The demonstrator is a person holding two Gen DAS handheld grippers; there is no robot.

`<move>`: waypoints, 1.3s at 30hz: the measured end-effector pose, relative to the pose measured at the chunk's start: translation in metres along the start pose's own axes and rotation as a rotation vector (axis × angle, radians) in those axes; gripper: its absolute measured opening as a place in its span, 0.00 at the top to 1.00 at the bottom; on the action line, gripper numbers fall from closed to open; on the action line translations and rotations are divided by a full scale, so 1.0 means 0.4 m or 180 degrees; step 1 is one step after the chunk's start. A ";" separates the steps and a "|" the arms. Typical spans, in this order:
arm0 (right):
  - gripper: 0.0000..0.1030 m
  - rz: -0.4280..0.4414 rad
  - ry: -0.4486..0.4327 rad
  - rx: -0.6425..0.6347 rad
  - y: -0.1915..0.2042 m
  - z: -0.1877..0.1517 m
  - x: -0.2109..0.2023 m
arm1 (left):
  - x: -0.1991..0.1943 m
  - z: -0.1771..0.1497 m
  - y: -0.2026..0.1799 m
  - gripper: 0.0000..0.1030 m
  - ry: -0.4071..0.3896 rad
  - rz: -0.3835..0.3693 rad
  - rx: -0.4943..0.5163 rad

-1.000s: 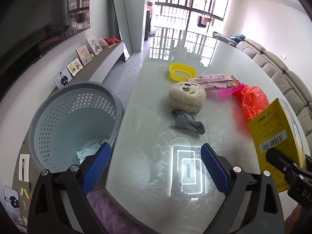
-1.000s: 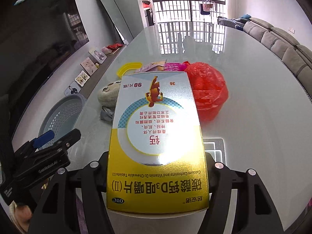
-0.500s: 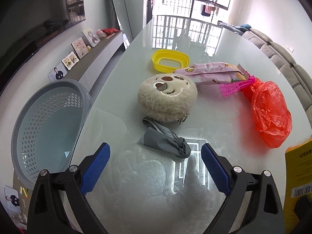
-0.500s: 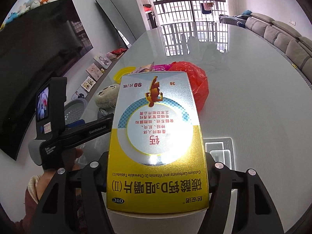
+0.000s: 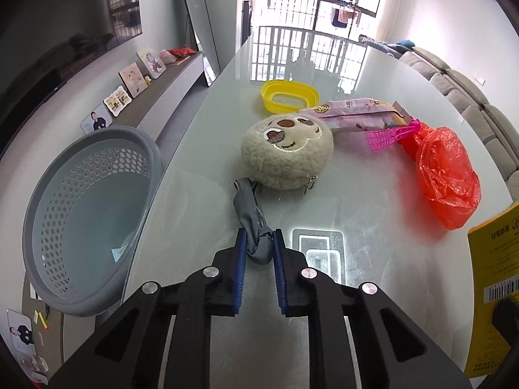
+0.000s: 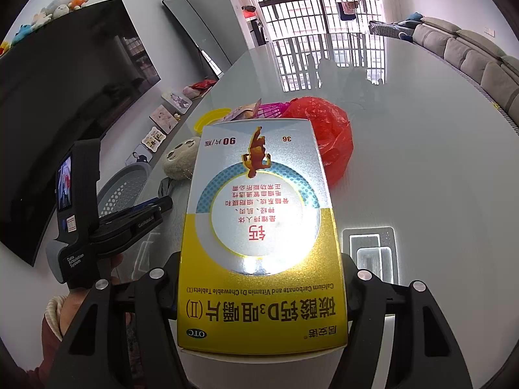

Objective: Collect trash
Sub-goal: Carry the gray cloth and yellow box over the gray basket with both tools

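Left gripper (image 5: pixel 259 250): clamped on the near end of the grey crumpled wrapper (image 5: pixel 252 217), both blue pads pressing its sides, low over the table (image 5: pixel 207 175).
Grey crumpled wrapper: lies on the table, stretching from the pads to just in front of the plush toy (image 5: pixel 287 150); its far end touches or nearly touches the toy.
Right gripper (image 6: pixel 261 295): holds the yellow tablet box (image 6: pixel 259 243) between its jaws, the box flat and pointing away from the camera, nearer than the plush toy and to its right.
Laundry basket (image 5: pixel 87 217): grey, perforated, left of the plush toy beside the table edge; a scrap of paper lies inside.
Plush toy: round, beige, with a stitched face, on the table.
Red plastic bag (image 5: pixel 446 175): right of the plush toy, on the table.
Pink snack packet (image 5: pixel 353 115): just behind the plush toy, to the right.
Pink shuttlecock (image 5: pixel 389 136): between packet and red bag.
Yellow tub (image 5: pixel 288 95): behind the plush toy.
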State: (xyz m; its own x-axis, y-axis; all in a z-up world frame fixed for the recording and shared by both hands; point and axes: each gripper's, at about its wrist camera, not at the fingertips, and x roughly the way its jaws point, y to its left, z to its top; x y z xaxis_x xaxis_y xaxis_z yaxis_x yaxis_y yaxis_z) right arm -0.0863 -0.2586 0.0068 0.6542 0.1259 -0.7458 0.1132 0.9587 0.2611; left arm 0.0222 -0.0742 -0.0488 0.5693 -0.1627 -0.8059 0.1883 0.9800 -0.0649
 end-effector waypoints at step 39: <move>0.38 0.0465 0.0219 -0.0847 0.367 0.120 0.207 | -0.149 -0.031 0.371 0.84 -0.0328 0.0265 -0.0299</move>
State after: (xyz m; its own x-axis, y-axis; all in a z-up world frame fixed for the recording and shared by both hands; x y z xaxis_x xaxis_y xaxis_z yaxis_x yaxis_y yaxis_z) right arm 0.0205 -0.1199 0.0129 0.5961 0.2755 -0.7542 -0.1839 0.9612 0.2057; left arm 0.0063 0.0823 -0.0177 0.6598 -0.0867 -0.7464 0.0640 0.9962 -0.0591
